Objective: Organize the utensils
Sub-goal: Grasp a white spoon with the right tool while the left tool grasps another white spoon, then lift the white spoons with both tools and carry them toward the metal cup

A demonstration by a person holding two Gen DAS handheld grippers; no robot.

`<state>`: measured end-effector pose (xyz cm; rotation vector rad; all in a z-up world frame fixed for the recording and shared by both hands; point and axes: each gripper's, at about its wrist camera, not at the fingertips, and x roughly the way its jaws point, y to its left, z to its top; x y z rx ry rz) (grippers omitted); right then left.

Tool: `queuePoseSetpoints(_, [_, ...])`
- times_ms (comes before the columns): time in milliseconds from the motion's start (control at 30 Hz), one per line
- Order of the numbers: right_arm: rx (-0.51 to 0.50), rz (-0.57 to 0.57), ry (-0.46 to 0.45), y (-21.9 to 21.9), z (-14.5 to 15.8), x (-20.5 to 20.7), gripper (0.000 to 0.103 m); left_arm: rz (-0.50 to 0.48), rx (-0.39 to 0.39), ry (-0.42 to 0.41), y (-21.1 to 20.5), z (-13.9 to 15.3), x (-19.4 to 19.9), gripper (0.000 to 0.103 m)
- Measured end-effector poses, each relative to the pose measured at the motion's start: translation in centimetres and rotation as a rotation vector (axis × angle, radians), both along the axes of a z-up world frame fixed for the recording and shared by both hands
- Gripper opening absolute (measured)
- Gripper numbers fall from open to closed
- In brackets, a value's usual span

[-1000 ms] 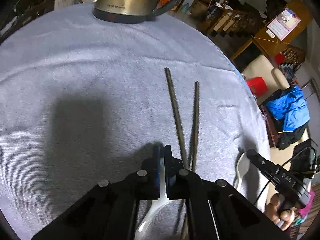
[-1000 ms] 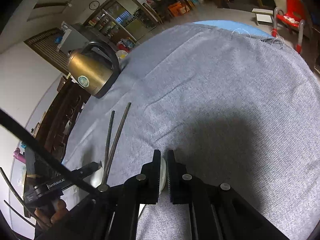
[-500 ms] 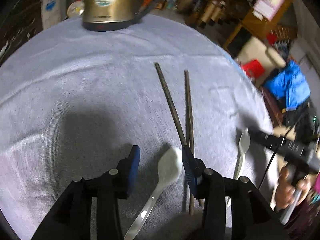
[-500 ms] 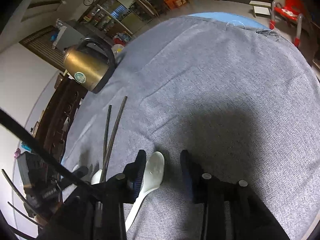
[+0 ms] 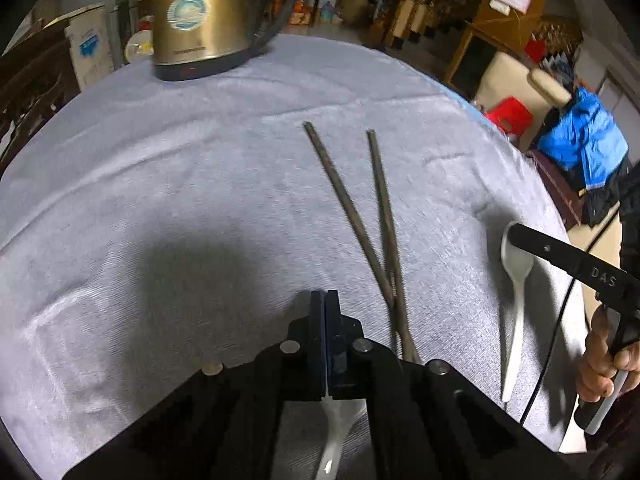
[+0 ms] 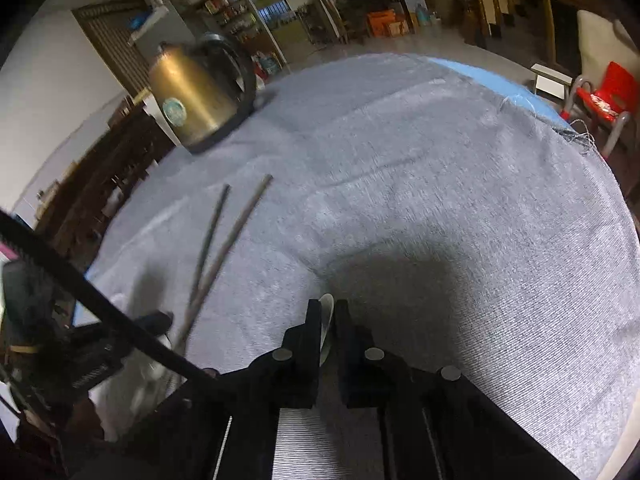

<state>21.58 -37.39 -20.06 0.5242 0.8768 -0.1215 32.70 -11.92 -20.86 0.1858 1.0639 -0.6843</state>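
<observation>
A: L gripper (image 5: 325,300)?
B: Jaws are pressing together; a white spoon (image 5: 338,424) is showing beneath them, grip uncertain.
A: R gripper (image 6: 327,312)?
B: Jaws are pinching the second white spoon (image 6: 326,326) by its bowl, above the grey cloth (image 6: 440,208).
A: Chopsticks (image 5: 360,216)?
B: Lying crossed betw. the spoons, well short of the kettle (image 5: 200,16).

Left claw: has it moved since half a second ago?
Yes. The left claw has closed inward onto the white spoon it then straddled, staying just left of where the chopsticks cross.
</observation>
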Motion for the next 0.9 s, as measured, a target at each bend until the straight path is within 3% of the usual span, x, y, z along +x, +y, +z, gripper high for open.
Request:
queuePoseSetpoints(133, [-0.001,-0.014,-0.066,0.1,1.2,-0.8,0.006,0.049,-0.054,0.009,2.5,0.9,0.2,0.0])
queuePoseSetpoints(233, [0.003,-0.016,-0.069,0.2,1.6,-1.1,0.006,0.024,-0.066,0.032,3.5,1.4,-0.4,0.001])
queuePoseSetpoints(267, [0.003,-0.016,-0.066,0.3,1.6,-1.2,0.006,0.005,-0.043,0.016,3.1,1.6,-0.8,0.003])
queuePoseSetpoints(333, [0.011,-0.018,-0.056,0.5,1.4,-1.2,0.006,-0.031,0.018,0.007,2.4,1.4,-1.5,0.016])
queuePoseSetpoints(900, [0.047,-0.015,0.02,0.9,-0.8,-1.0,0.005,-0.047,0.13,-0.078,1.6,0.7,-3.3,0.02])
